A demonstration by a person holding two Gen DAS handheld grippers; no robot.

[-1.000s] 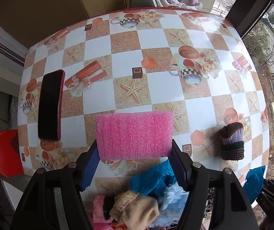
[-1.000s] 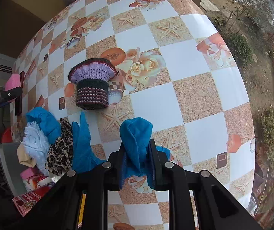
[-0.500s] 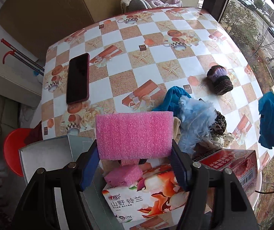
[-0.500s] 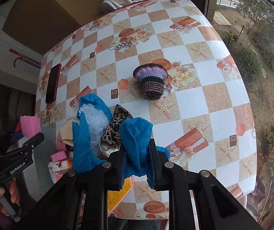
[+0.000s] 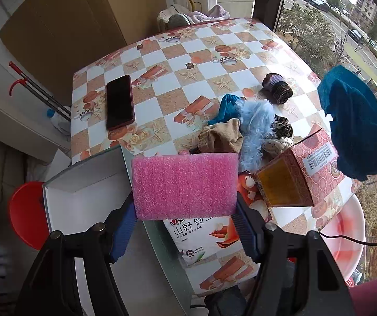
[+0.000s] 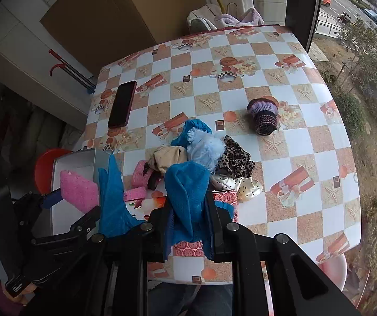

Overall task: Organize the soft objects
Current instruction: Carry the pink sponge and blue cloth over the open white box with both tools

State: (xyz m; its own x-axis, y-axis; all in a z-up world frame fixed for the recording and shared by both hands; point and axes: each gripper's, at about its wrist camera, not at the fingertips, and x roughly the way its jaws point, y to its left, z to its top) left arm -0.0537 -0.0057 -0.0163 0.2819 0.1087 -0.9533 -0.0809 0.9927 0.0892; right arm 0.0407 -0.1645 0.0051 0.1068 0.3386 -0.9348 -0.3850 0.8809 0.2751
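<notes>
My left gripper (image 5: pixel 184 216) is shut on a pink foam pad (image 5: pixel 184 185), held in the air above the near edge of the table beside an open white box (image 5: pixel 83 189). In the right wrist view the pink foam pad (image 6: pixel 79 191) hangs over that white box (image 6: pixel 75 162). My right gripper (image 6: pixel 189 218) is shut on a blue cloth (image 6: pixel 188 192), lifted above the table; the same blue cloth (image 5: pixel 354 123) hangs at the right of the left wrist view. A pile of soft items (image 6: pixel 201 152) lies near the table's front, and a purple knitted hat (image 6: pixel 263 115) lies apart.
A dark phone (image 5: pixel 118 102) lies at the table's left. A patterned red carton (image 5: pixel 299 173) and a tissue pack (image 5: pixel 204 234) sit at the front edge. A red stool (image 5: pixel 25 221) stands below the white box. A window runs along the right side.
Both grippers rose and pulled back toward the near side with their loads. The white box, carton and tissue pack came into view, and the pink pad now hangs by the box.
</notes>
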